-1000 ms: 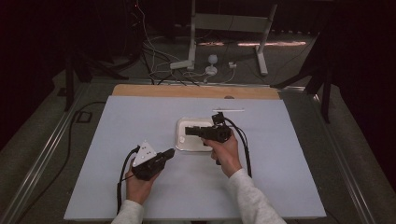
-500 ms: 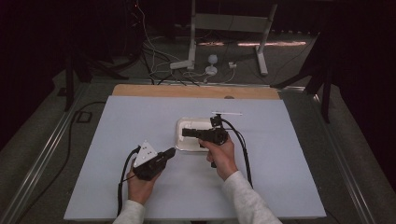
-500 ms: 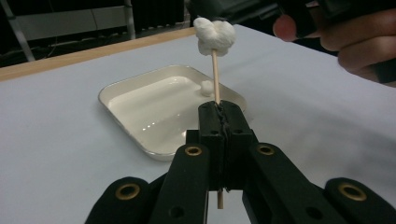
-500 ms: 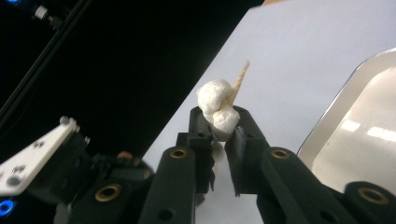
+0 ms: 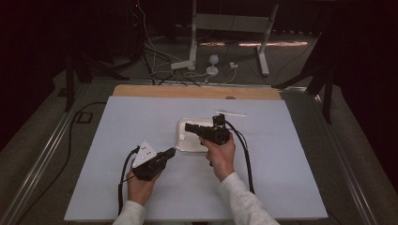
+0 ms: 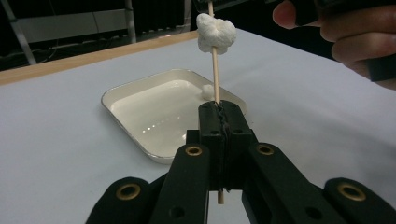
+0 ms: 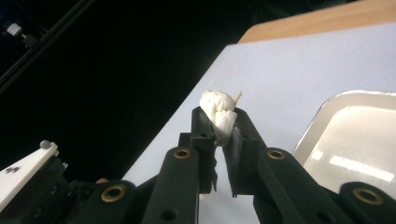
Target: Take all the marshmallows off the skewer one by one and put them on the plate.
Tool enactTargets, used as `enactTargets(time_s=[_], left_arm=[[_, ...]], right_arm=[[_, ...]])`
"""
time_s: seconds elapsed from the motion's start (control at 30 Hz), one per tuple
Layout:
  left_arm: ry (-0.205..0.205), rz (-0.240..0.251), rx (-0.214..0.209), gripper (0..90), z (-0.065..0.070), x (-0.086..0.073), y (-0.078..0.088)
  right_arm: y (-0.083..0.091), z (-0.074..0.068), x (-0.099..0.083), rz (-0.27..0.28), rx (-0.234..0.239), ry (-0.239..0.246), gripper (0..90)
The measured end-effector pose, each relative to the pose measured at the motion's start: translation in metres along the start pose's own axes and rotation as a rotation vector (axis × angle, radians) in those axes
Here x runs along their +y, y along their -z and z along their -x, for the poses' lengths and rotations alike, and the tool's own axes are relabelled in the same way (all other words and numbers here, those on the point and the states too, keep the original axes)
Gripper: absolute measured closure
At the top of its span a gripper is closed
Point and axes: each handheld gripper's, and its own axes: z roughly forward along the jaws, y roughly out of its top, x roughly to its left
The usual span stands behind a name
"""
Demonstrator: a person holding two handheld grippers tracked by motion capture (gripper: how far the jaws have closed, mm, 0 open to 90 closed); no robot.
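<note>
I see a white marshmallow point(image 6: 215, 32) on a pale wooden skewer point(image 6: 215, 77), a glossy white tray point(image 6: 154, 105), black grippers, and a pale blue-grey table point(image 5: 117, 126).

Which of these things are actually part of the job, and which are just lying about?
In use:
- wooden skewer, clamped in the left claw
- marshmallow on that skewer, pinched by the right claw
- white tray with a small white piece

Lying about:
- white stick beyond the tray
- cables on the floor
</note>
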Motion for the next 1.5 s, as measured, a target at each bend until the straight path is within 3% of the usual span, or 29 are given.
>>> enactTargets(time_s=[0.17,0.83,0.87,0.9,0.93,0.97,1.0,1.07,1.1,1.13,1.2,1.5], left_arm=[[-0.005,-0.009,-0.004,90.0,0.000,0.000,0.000],[-0.037,-0.051,0.029,90.0,0.000,-0.002,0.002],[-0.061,-0.099,0.061,90.0,0.000,-0.005,0.002],[-0.066,-0.140,0.078,90.0,-0.003,-0.014,0.004],[-0.006,-0.131,0.060,90.0,-0.010,-0.022,0.008],[0.042,-0.097,0.043,90.0,-0.017,-0.023,0.012],[0.064,-0.061,0.043,90.0,-0.021,-0.019,0.014],[0.076,-0.035,0.044,90.0,-0.020,-0.012,0.011],[0.060,-0.049,0.048,90.0,-0.018,-0.011,0.008],[0.040,-0.063,0.054,90.0,-0.016,-0.011,0.006],[0.031,-0.071,0.054,90.0,-0.013,-0.010,0.004],[0.034,-0.073,0.062,90.0,-0.016,-0.011,0.005]], right_arm=[[0.001,0.000,0.000,0.008,-0.012,0.013,83.1],[0.001,0.008,0.005,0.034,-0.023,-0.038,83.3],[0.002,0.009,0.005,0.049,-0.043,-0.037,83.8],[0.012,0.010,0.009,0.142,-0.118,-0.042,84.2],[0.029,0.021,0.021,0.214,-0.117,-0.103,84.2],[0.042,0.031,0.035,0.210,-0.096,-0.142,84.1],[0.051,0.036,0.046,0.143,-0.108,-0.100,83.9],[0.066,0.035,0.055,0.119,-0.169,-0.020,83.7],[0.069,0.035,0.056,0.106,-0.171,-0.004,83.6],[0.070,0.036,0.055,0.104,-0.183,0.013,83.5],[0.067,0.043,0.051,0.090,-0.163,-0.008,83.3],[0.047,0.050,0.037,0.003,-0.139,-0.008,81.4]])
